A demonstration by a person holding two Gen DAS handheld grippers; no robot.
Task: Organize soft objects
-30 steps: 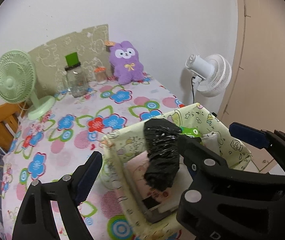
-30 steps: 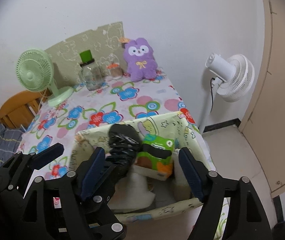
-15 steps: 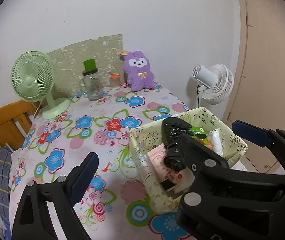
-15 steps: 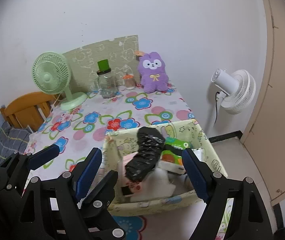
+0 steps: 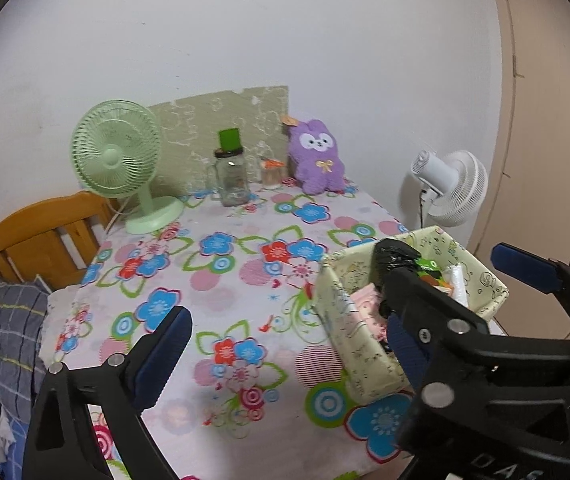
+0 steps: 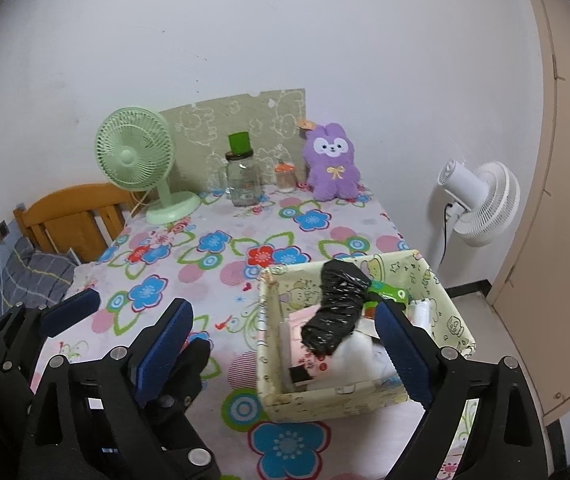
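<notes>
Between right tool (image 6: 283, 340) pads, untouched: black bundle (image 6: 339, 306).

A pale yellow patterned fabric box (image 6: 365, 398) on the floral desk (image 6: 213, 240) holds a black plastic-wrapped roll (image 6: 337, 308); the right tongs (image 6: 281, 344), jaws opening, are empty.

Only partial letters "DAS" read on the right gripper (image 5: 519, 308) body.
</notes>
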